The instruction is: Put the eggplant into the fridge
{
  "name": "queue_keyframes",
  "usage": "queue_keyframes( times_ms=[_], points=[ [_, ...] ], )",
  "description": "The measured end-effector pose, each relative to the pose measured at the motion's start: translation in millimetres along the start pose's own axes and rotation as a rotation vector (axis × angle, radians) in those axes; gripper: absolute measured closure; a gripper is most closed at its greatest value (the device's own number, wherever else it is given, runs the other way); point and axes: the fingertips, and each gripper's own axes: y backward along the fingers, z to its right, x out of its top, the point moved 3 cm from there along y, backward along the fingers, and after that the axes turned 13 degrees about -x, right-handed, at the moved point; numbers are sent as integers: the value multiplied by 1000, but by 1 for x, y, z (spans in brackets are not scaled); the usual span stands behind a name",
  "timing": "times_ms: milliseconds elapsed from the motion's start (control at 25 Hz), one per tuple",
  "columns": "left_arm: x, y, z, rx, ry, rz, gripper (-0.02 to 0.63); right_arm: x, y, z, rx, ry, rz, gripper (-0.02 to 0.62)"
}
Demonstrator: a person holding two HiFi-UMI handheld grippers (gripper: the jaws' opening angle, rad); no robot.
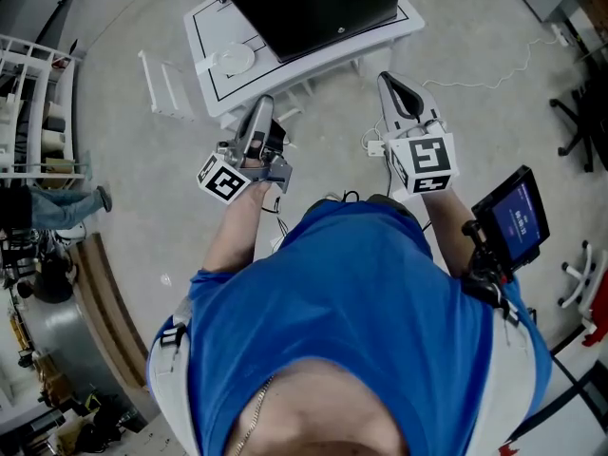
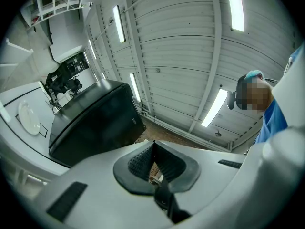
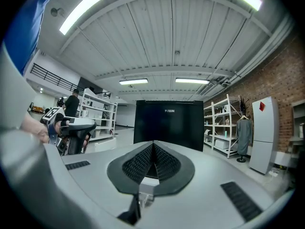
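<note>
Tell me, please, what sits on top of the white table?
On the white table are a white plate and a large black box. The box covers the tabletop under and behind it, so anything there is hidden.

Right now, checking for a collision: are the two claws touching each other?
Apart. The head view shows open floor between the left claw and the right claw.

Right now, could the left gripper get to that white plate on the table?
Probably yes. The left gripper hangs just short of the table, jaws shut and empty, and the white plate lies near that edge with nothing between them. The black box stands to the plate's side.
</note>
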Motion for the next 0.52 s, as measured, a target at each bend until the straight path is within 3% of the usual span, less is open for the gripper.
queue_keyframes(
  times_ms=[520],
  points=[
    [-19,-1,-1,23,-11,11,598,-13,6,2,28,6,4,594]
  ],
)
